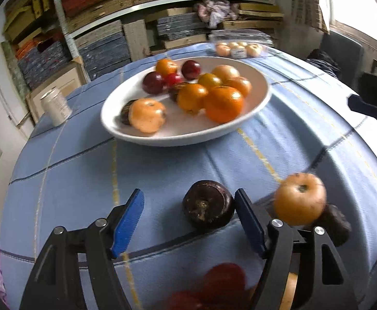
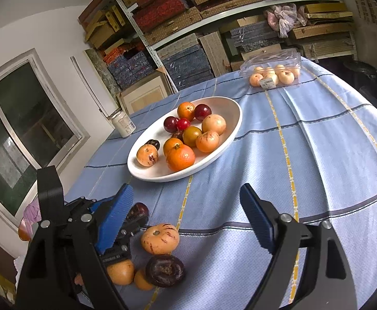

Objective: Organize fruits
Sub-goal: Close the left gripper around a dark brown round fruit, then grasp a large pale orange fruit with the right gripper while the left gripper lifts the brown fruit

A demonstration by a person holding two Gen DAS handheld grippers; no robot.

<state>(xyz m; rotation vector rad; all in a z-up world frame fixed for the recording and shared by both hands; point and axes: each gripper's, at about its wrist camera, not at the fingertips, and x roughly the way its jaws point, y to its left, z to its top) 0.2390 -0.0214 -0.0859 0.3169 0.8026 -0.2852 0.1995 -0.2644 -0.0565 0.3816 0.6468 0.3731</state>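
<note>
Your left claw stands with its blue pads apart over the counter, and a dark purple fruit lies on the cloth between them, close against the right-hand pad; whether it touches is hard to tell. Nothing is gripped. Just beyond that pad sits a pale orange fruit, leaning on another dark fruit behind it. Blurred red fruits show low in the left wrist view, under the claw's frame.

Your right claw is also spread wide and empty, with bare blue checked cloth between its pads. From this side the left claw appears at lower left, among more loose fruit: a speckled orange one, a dark purple one and two small orange ones.

Further back on the counter stands a white oval bowl holding about a dozen fruits: orange, yellowish, deep red and dark purple. Beyond it, a clear plastic box holds pale round fruits. A white jar stands near the bowl's left end. Shelves of stacked boxes fill the wall behind.
</note>
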